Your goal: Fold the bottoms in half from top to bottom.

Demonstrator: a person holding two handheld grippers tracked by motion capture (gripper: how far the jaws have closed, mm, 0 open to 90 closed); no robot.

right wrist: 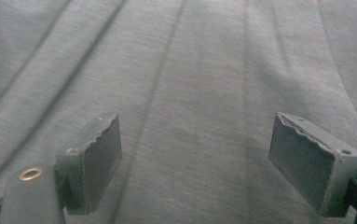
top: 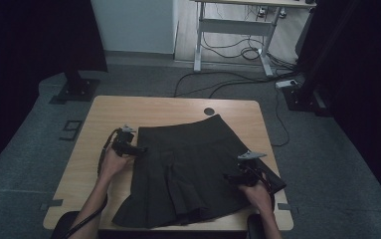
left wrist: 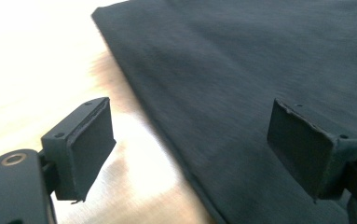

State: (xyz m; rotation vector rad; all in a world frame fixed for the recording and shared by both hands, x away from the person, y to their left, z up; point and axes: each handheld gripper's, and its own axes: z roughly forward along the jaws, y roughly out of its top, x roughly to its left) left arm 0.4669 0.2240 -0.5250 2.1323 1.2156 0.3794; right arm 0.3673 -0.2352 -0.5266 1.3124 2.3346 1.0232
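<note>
Skirt (top: 193, 169): dark, pleated, spread flat on the table (top: 128, 107), waistband toward the far edge, hem toward the near edge, where it reaches the table's front; the right side of the hem lies close to the table's right edge

Left gripper (top: 137, 149): at the skirt's left edge, near the waistband, held in the left hand (top: 112, 162); jaws stand wide apart, nothing clamped; in the left gripper view the skirt's edge (left wrist: 241, 93) runs between the two pads (left wrist: 92, 144), one pad over bare wood, the other over the cloth; neither pad presses on the fabric; whether the tips touch the table cannot be told

Right gripper (top: 238, 177): over the skirt's right side, nearer the hem, held in the right hand (top: 260, 191); jaws likewise wide apart, nothing clamped; in the right gripper view the pads (right wrist: 97, 158) hang over pleated cloth (right wrist: 190, 93), pleat lines running away from the camera, fabric lying smooth between them, not pinched

Both grippers well apart, one at each side of the garment; cables trail back along the forearms

Table: light wood, a round dark grommet (top: 209, 111) just beyond the waistband
</note>
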